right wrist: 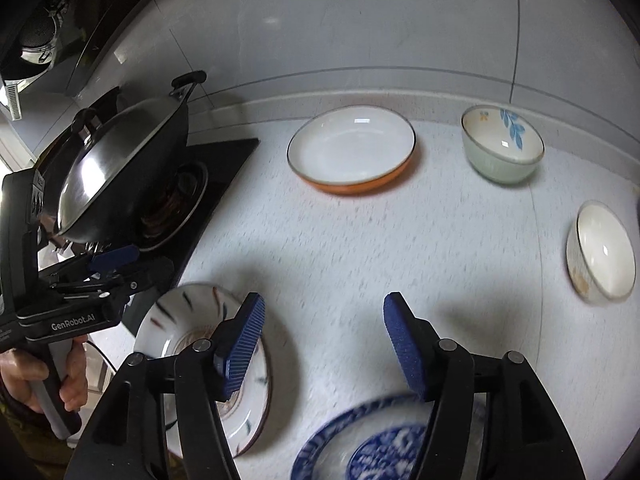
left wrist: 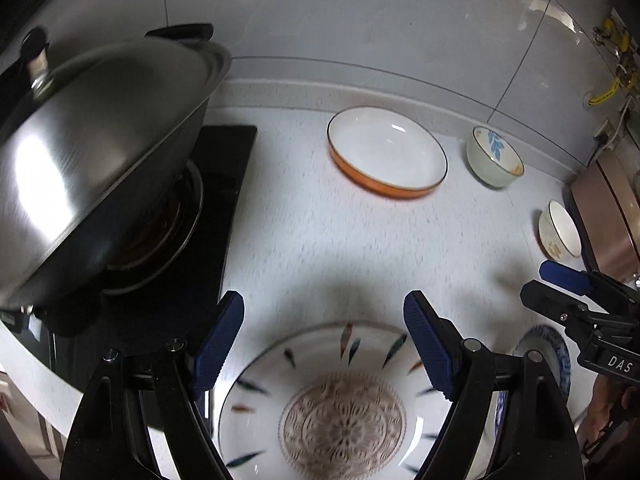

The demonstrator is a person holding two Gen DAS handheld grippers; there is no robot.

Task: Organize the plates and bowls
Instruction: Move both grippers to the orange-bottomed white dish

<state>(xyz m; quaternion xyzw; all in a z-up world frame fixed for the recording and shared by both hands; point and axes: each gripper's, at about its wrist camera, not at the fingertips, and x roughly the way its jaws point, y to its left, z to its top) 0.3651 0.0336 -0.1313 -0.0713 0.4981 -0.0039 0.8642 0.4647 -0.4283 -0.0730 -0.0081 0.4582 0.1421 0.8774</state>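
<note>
Patterned plate (left wrist: 344, 408) lies below the open left hand-held gripper (left wrist: 324, 344).

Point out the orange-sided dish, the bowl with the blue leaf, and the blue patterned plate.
orange-sided dish (right wrist: 352, 148), right wrist view, white inside.
blue-leaf bowl (right wrist: 502, 144), right wrist view, inner wall.
blue patterned plate (right wrist: 332, 440), right wrist view, rim.

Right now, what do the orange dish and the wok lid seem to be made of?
The orange dish looks like glazed ceramic: glossy white inside with bright highlights, orange outside, thin dark rim. The wok lid looks like brushed stainless steel: grey, with a broad soft glare and a fine streaked sheen. The pictures are blurred, so both are likely, not certain.
</note>
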